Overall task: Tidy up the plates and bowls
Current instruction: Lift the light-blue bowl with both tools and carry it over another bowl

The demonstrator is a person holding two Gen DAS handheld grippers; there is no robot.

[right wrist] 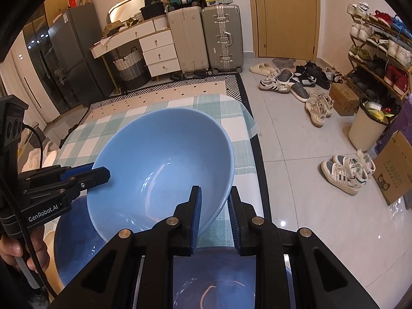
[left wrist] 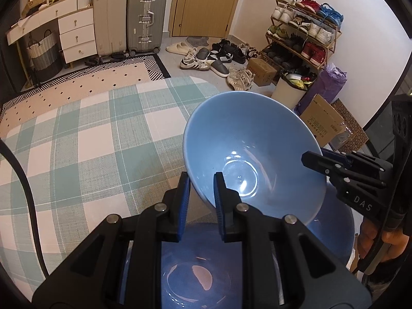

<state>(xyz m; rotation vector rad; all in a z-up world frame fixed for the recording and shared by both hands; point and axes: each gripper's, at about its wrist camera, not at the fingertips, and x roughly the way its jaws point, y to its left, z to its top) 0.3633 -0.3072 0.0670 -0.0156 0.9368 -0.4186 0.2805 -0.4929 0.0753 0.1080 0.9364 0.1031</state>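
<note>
A light blue bowl [left wrist: 255,152] is held tilted in the air above a darker blue bowl [left wrist: 190,270] on the checked table. My left gripper [left wrist: 202,180] is shut on the light bowl's near rim. My right gripper [right wrist: 215,193] is shut on the opposite rim of the same bowl [right wrist: 159,164]. The right gripper shows in the left wrist view [left wrist: 306,158] at the bowl's right rim. The left gripper shows in the right wrist view [right wrist: 106,171] at the bowl's left rim. The darker bowl [right wrist: 74,244] sits below in the right wrist view.
The table [left wrist: 90,141] carries a green and white checked cloth. Beyond it stand suitcases [left wrist: 146,18], a shoe rack [left wrist: 303,31], loose shoes, a white bin [right wrist: 368,126] and cardboard boxes [right wrist: 394,170] on the floor.
</note>
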